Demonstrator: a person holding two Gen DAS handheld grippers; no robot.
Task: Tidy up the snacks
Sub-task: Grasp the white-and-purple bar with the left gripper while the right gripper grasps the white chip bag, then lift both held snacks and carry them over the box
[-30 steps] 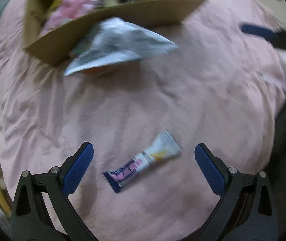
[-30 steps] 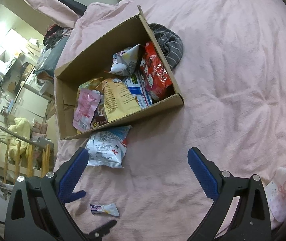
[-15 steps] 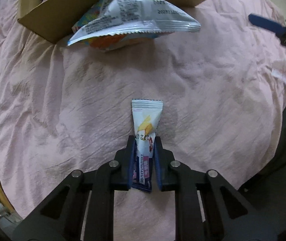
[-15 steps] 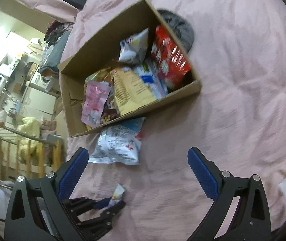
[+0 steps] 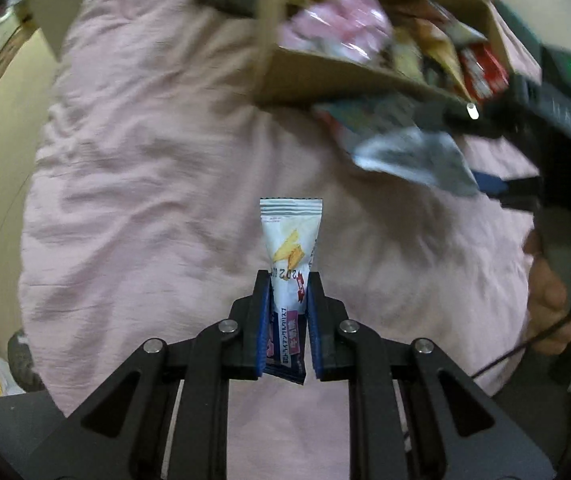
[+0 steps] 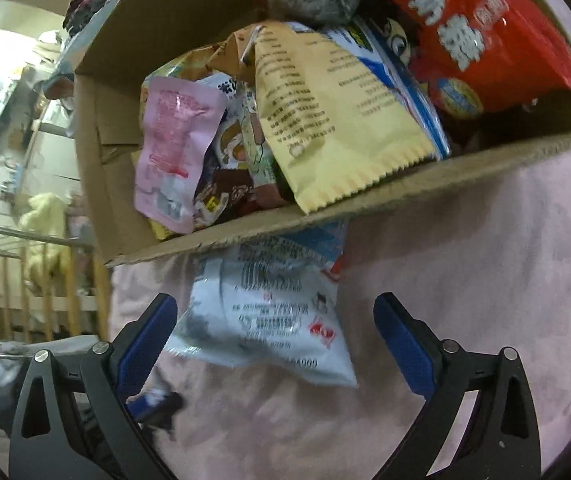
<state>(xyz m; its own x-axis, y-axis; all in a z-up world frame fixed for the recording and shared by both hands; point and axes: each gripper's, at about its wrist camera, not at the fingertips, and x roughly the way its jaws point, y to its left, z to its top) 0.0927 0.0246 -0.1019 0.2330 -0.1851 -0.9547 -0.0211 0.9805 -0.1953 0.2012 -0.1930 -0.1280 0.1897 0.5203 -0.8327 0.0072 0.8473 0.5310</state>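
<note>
My left gripper [image 5: 288, 280] is shut on a small white and navy snack bar [image 5: 290, 248], held lifted above the pink blanket [image 5: 145, 200]. A cardboard box [image 6: 365, 200] full of snack bags lies ahead; it also shows in the left wrist view [image 5: 325, 76]. A white and blue snack bag [image 6: 269, 316] lies on the blanket against the box's near wall, seen too in the left wrist view [image 5: 405, 148]. My right gripper [image 6: 275, 320] is open, its jaws on either side of that bag, just above it.
The box holds a red bag [image 6: 477, 28], a yellow bag [image 6: 325, 100] and a pink pouch [image 6: 173, 140]. Wooden rails [image 6: 25, 276] and shelves stand beyond the bed's left edge. The person's hand [image 5: 553, 288] holds the right gripper.
My left gripper closed on the snack bar and lifted it toward the box. My right gripper moved in close over the white and blue bag, staying open.
</note>
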